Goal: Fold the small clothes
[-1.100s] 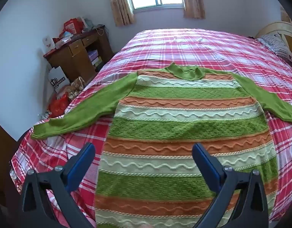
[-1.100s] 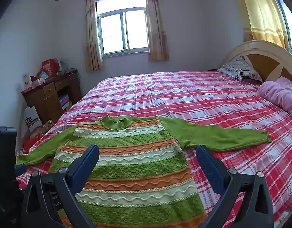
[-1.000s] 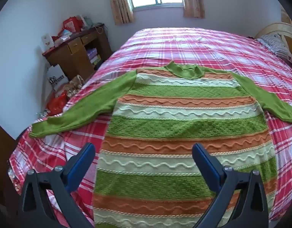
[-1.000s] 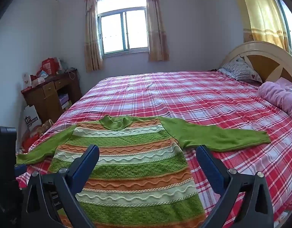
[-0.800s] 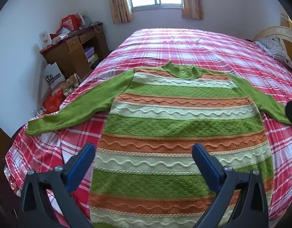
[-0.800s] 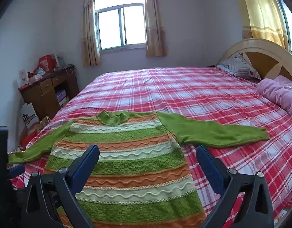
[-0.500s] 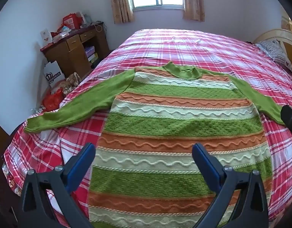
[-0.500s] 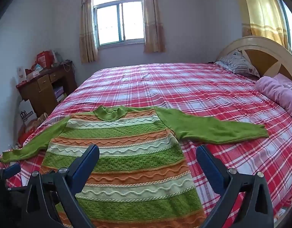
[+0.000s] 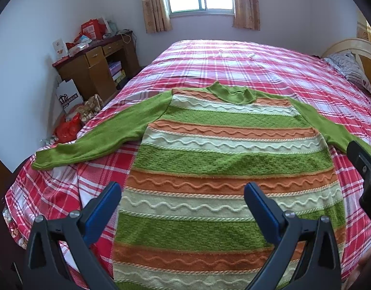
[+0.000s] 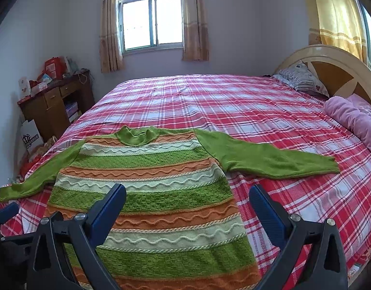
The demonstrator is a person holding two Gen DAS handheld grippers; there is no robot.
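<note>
A small knitted sweater point(image 9: 224, 159) point(image 10: 146, 183) with green, orange and cream stripes lies flat on the red plaid bed point(image 9: 233, 58) point(image 10: 224, 101), collar away from me. Both green sleeves are spread out sideways, the left sleeve point(image 9: 98, 137) and the right sleeve point(image 10: 270, 159). My left gripper point(image 9: 181, 193) hovers open above the sweater's lower body, holding nothing. My right gripper point(image 10: 188, 197) is open too, above the sweater's lower right side, empty. The right gripper's black body point(image 9: 364, 169) shows at the right edge of the left wrist view.
A wooden desk point(image 9: 96, 60) point(image 10: 55, 101) with boxes and bags stands left of the bed. A white paper bag point(image 9: 69, 96) and red bags lie on the floor. A pillow point(image 10: 301, 79), a pink blanket point(image 10: 354, 118) and the headboard point(image 10: 335, 67) are at the right.
Both grippers have risen and drifted slightly forward over the sweater, still open. The sweater has not moved. The right gripper's body has come further into the left wrist view.
</note>
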